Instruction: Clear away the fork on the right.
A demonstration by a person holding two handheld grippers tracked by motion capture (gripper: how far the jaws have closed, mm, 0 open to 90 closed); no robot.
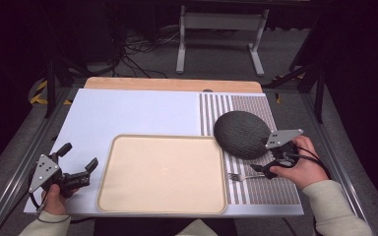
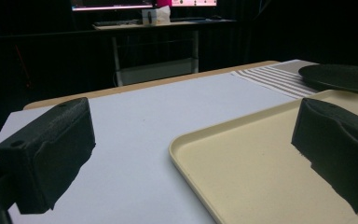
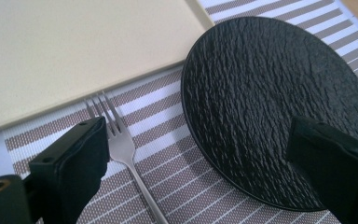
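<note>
A beige tray point(image 1: 162, 174) lies empty at the table's front centre. To its right, a black textured plate point(image 1: 241, 133) rests on a striped placemat point(image 1: 263, 189), and a silver fork point(image 1: 243, 177) lies just below the plate. My right gripper point(image 1: 267, 162) stands open, low over the mat. In the right gripper view, one jaw is beside the fork point(image 3: 121, 144) tines and the other is over the plate point(image 3: 270, 102) rim. My left gripper point(image 1: 78, 158) is open and empty, left of the tray point(image 2: 261, 163), held just above the white board.
A white board point(image 1: 128, 115) covers the table, with a wooden edge point(image 1: 172, 84) at the back. Metal rails run along both sides. A grey stand point(image 1: 221, 34) and cables lie on the floor beyond. A desk with monitors point(image 2: 144, 14) stands far off.
</note>
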